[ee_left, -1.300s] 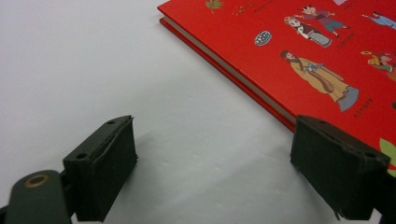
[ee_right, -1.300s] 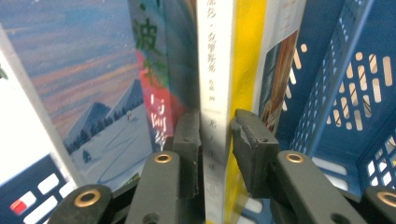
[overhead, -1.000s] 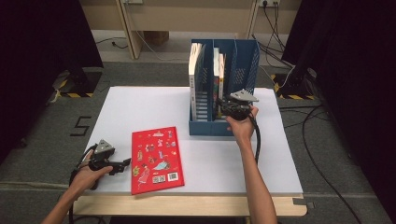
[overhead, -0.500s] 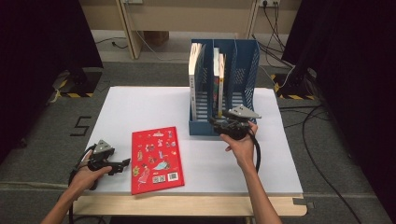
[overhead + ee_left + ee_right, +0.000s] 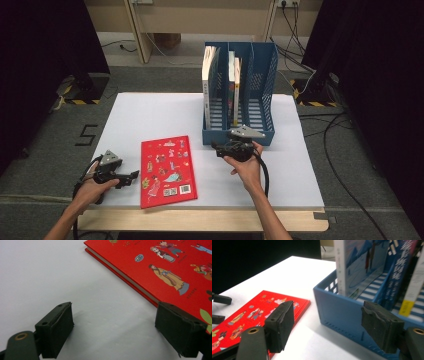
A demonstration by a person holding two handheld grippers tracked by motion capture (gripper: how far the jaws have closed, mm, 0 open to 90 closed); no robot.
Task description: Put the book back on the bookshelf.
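Both pairs of jaws stood open and held nothing. The left gripper (image 5: 131, 175) rested at lower left, just beside the red book (image 5: 167, 169), which lay flat at lower centre. The right gripper (image 5: 216, 148) hovered before the blue rack (image 5: 239, 136), where three books (image 5: 208, 75) stood upright. Apparently the red book was left to be shelved.

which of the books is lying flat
The red picture-cover book lies flat on the white table; the others stand upright in the blue slotted file rack.
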